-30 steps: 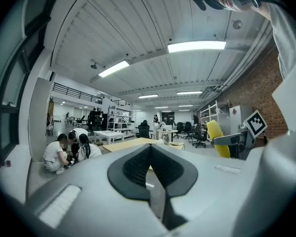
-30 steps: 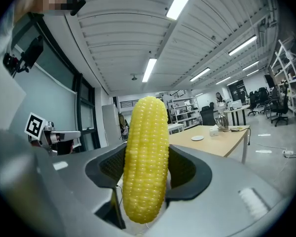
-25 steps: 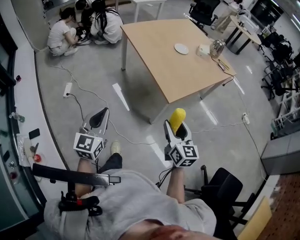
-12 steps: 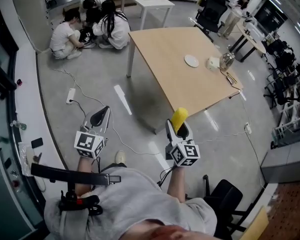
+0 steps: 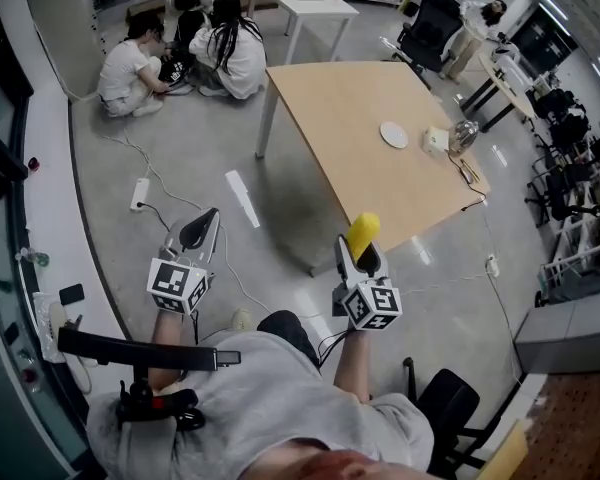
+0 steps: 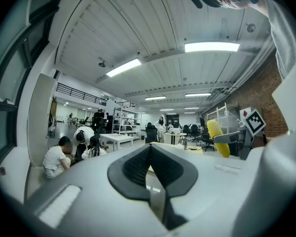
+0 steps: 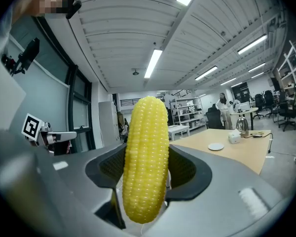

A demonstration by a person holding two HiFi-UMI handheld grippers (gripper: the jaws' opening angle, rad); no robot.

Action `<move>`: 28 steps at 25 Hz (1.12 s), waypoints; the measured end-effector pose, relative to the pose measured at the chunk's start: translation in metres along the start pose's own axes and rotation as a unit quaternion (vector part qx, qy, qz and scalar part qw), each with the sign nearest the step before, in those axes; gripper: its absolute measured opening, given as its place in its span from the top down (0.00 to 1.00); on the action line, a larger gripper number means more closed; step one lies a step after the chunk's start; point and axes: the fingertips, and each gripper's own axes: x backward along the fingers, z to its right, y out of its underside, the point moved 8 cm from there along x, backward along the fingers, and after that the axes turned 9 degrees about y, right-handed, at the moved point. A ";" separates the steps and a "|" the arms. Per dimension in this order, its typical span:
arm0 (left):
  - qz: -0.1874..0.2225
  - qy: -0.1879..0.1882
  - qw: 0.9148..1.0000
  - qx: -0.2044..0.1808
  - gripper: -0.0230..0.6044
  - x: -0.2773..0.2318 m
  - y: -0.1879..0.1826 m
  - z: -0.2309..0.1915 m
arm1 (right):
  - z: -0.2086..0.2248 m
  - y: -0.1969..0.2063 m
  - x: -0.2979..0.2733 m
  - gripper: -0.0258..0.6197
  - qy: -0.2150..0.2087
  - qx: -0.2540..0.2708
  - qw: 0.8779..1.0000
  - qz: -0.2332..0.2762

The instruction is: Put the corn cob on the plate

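The yellow corn cob (image 7: 145,157) stands upright between the jaws of my right gripper (image 5: 361,251), which is shut on it; the corn cob (image 5: 361,234) shows in the head view too, held above the floor. A small white plate (image 5: 394,134) lies far off on the wooden table (image 5: 350,118), and the plate (image 7: 216,146) appears small at the right in the right gripper view. My left gripper (image 5: 197,236) is shut with nothing in it. In the left gripper view its jaws meet, and the corn cob (image 6: 216,137) shows at the right.
A glass jug (image 5: 464,136) and a white box (image 5: 438,139) stand by the plate. Several people (image 5: 195,43) crouch on the floor beyond the table. Cables (image 5: 170,193) run across the grey floor. A black office chair (image 5: 445,408) stands behind me at the right.
The view has moved toward the table, which now sits closer. Both grippers hold their places, the corn cob still in the right one.
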 end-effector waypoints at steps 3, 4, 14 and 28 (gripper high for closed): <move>-0.002 0.001 1.000 0.003 0.93 -0.008 0.001 -0.008 | 0.003 -0.001 -0.013 0.57 0.005 0.000 1.000 -0.005; -0.004 0.001 1.000 0.004 0.93 -0.011 0.003 -0.012 | 0.004 -0.001 -0.017 0.57 0.007 0.000 1.000 -0.006; -0.008 0.008 1.000 0.004 0.93 -0.083 0.003 -0.045 | 0.040 -0.007 -0.077 0.57 0.025 -0.012 1.000 -0.005; -0.020 0.043 0.999 0.000 0.93 -0.239 -0.007 -0.075 | 0.135 -0.028 -0.176 0.57 0.071 -0.023 0.997 -0.012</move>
